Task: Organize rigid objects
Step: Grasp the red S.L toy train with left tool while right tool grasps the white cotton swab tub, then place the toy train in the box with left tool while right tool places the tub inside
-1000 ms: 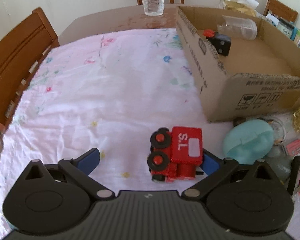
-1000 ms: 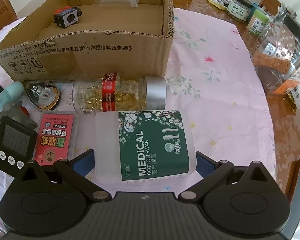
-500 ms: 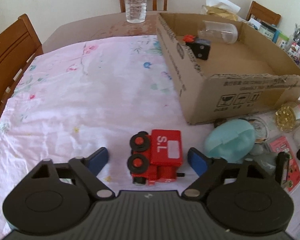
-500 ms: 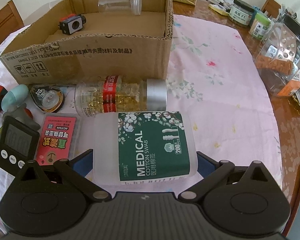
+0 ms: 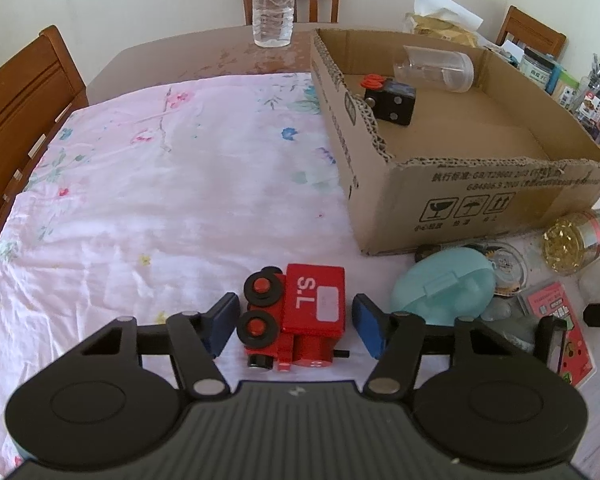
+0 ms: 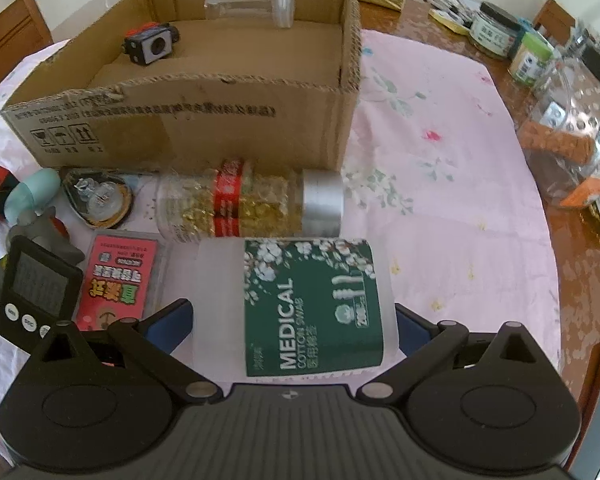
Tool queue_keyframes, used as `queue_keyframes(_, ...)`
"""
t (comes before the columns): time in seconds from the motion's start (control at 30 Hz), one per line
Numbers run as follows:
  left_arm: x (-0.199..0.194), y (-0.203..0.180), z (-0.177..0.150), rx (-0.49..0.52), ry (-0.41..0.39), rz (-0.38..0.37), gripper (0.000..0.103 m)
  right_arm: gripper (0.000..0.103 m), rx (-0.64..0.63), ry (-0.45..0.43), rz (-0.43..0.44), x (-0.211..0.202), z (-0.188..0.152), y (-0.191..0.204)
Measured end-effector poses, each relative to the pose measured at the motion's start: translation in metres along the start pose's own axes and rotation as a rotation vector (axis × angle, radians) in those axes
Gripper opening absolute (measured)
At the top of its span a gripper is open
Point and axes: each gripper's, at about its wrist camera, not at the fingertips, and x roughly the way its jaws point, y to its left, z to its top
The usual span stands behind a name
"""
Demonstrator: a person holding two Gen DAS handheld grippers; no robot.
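A red toy train (image 5: 300, 316) marked S.L lies on the pink floral cloth. My left gripper (image 5: 294, 324) is around it and its jaws are closing. The left pad (image 5: 224, 320) is at the black wheels, and a small gap remains at the right pad (image 5: 366, 326). A white cotton swab box (image 6: 296, 308) with a green label lies between the jaws of my right gripper (image 6: 290, 326). The blue pads sit close at both its sides. The cardboard box (image 5: 460, 188) holds a black toy block (image 5: 392, 102) and a clear jar (image 5: 436, 68).
Beside the train lie a mint oval case (image 5: 444, 286), a capsule bottle (image 6: 252, 204), a red card pack (image 6: 118, 284), a black timer (image 6: 36, 292) and a round tin (image 6: 100, 204). A water bottle (image 5: 272, 4) stands at the far edge. Jars and bags (image 6: 560, 92) crowd the right.
The left gripper's pads have come in from wide apart to close beside the train, and the train now sits centred between them. The right gripper's pads stay at the swab box.
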Motion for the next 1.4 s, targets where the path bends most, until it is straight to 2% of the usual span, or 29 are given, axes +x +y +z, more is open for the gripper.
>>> queue_keyframes(0.23,0.0,0.001,0.002,0.001,0.005,0.005,0.052,0.101,-0.031,0.003,-0.002,-0.005,0.01,0.006)
queue_keyframes(0.37,-0.001,0.002,0.003,0.007,0.012,0.002,0.049,0.089,-0.045,0.017,-0.024,-0.005,0.012,0.005)
queue_keyframes(0.63,-0.008,0.0,0.005,0.06,0.023,0.001,0.049,0.086,-0.08,0.023,-0.011,-0.012,0.012,0.005)
queue_keyframes(0.77,-0.015,0.003,0.007,0.079,0.026,0.015,0.049,0.086,-0.099,0.011,-0.002,-0.023,0.011,0.004)
queue_keyframes(0.93,-0.031,0.006,0.012,0.094,0.031,-0.007,0.049,0.086,-0.131,-0.013,0.014,-0.044,0.013,0.003)
queue_keyframes(1.2,-0.072,-0.011,0.034,0.16,-0.022,-0.065,0.049,0.086,-0.157,-0.084,0.045,-0.078,0.028,-0.001)
queue_keyframes(1.4,-0.091,-0.027,0.062,0.189,-0.109,-0.099,0.049,0.086,-0.177,-0.152,0.059,-0.095,0.045,-0.001)
